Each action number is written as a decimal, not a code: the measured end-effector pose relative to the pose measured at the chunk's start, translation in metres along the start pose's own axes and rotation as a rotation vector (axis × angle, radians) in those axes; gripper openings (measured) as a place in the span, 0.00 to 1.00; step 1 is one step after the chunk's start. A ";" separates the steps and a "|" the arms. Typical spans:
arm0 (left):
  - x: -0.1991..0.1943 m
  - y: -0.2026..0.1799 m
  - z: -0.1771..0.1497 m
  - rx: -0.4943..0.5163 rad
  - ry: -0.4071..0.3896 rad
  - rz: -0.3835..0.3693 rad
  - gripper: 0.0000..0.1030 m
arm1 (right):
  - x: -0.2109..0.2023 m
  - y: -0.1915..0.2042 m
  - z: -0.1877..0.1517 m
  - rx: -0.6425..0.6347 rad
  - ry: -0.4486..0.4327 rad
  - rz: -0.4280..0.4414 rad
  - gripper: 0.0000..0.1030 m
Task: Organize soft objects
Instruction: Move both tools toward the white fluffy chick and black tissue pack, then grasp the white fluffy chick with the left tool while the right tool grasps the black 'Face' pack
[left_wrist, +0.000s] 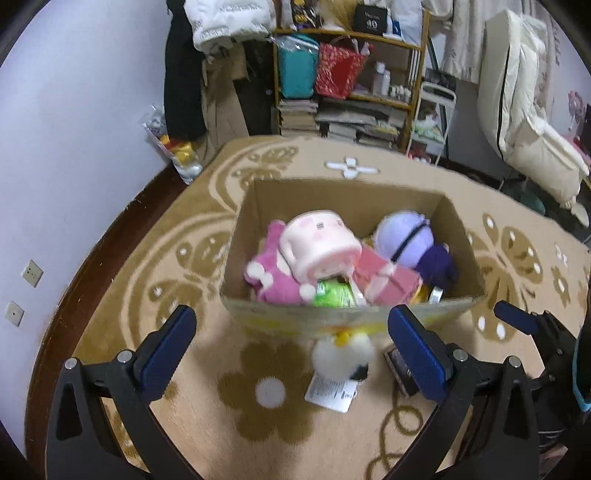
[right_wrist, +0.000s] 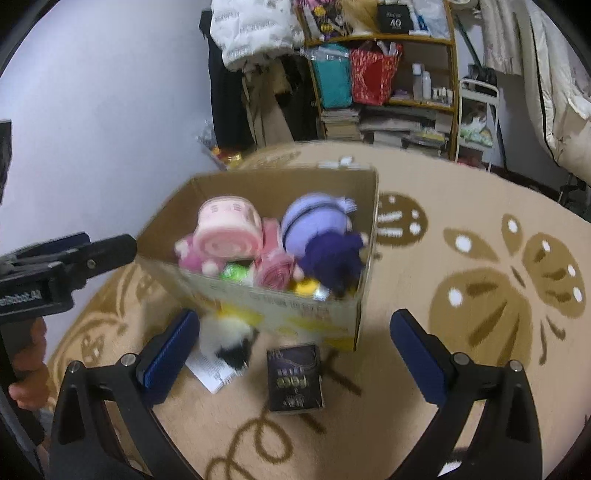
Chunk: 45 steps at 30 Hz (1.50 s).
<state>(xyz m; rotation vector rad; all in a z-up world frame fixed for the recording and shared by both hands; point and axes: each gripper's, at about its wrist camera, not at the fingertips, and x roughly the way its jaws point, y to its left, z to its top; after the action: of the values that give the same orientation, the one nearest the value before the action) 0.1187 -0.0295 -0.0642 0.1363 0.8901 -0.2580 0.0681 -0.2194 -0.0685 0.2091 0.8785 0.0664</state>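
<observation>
Cardboard: an open brown cardboard box (left_wrist: 458, 225) stands on the rug just ahead of both tongs, packed with soft toys.
Box contents: a pale pink cylindrical plush (left_wrist: 319, 243) lies on top toward the left tong's side; a round lilac plush head with a dark purple body (left_wrist: 406, 238) sits toward the right tong's side; a magenta plush (left_wrist: 271, 273), a rolled pink towel-like bundle (left_wrist: 388, 278) and a bright green soft item (left_wrist: 332, 295) fill the near edge.
Loose toy: a small white fluffy plush with a yellow top and a black patch (left_wrist: 341, 354) lies on the rug against the box's near wall, between the left tong's fingers and just beside the right tong's left finger; a white paper tag (left_wrist: 330, 395) lies under it.
Dark box: a small black rectangular packet with pale lettering (right_wrist: 295, 376) lies flat on the rug between the right tong's fingers, nearer than the cardboard box.
Left tong (left_wrist: 291, 354): blue-padded fingers spread wide, holding nothing.
Right tong (right_wrist: 295, 354): fingers spread wide too, nothing between the pads.
Floor: a beige rug with brown flower patterns (right_wrist: 480, 295) lies under everything.
</observation>
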 end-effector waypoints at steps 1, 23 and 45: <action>0.003 -0.002 -0.004 0.008 0.013 0.005 1.00 | 0.003 0.000 -0.003 0.001 0.011 -0.003 1.00; 0.078 -0.024 -0.038 0.095 0.190 0.002 0.99 | 0.060 0.001 -0.033 -0.062 0.196 -0.032 1.00; 0.133 -0.035 -0.050 0.088 0.261 0.008 0.99 | 0.102 -0.004 -0.039 -0.079 0.253 -0.047 1.00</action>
<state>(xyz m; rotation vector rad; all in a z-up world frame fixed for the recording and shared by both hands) 0.1516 -0.0738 -0.2000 0.2594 1.1372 -0.2757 0.1035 -0.2024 -0.1707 0.1065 1.1297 0.0848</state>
